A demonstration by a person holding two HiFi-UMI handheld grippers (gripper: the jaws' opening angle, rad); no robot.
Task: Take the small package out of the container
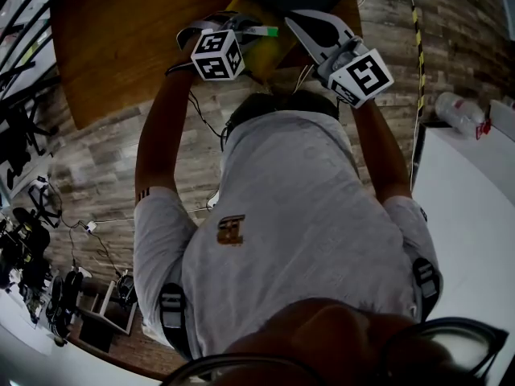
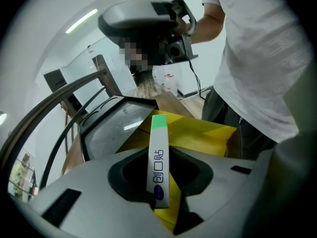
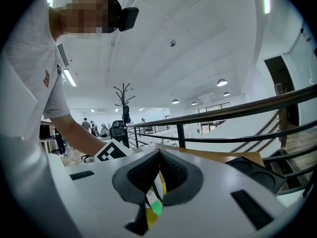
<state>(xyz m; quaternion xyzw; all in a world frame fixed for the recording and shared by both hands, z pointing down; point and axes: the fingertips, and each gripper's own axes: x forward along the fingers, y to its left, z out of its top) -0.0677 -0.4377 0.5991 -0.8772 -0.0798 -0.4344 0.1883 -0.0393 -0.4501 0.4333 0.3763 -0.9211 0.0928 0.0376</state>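
The small package (image 2: 158,143) is a slim white strip with blue print and a green end. It stands upright between the pads of my left gripper (image 2: 161,175), which is shut on its lower end. Right behind and below it is the yellow container (image 2: 198,133), open at the top. In the head view the left gripper (image 1: 241,29) holds the package (image 1: 264,31) over the container (image 1: 261,53) at the wooden table's edge. My right gripper (image 3: 159,170) has its pads meeting at the tips; yellow and the green end show through the gap below. It (image 1: 302,22) hovers just right of the container.
A brown wooden table (image 1: 121,39) carries the container and a dark tray-like object (image 2: 109,128). A white table (image 1: 471,207) stands at the right with a plastic bottle (image 1: 459,112) near its corner. Cables and gear lie on the floor (image 1: 48,248) at the left.
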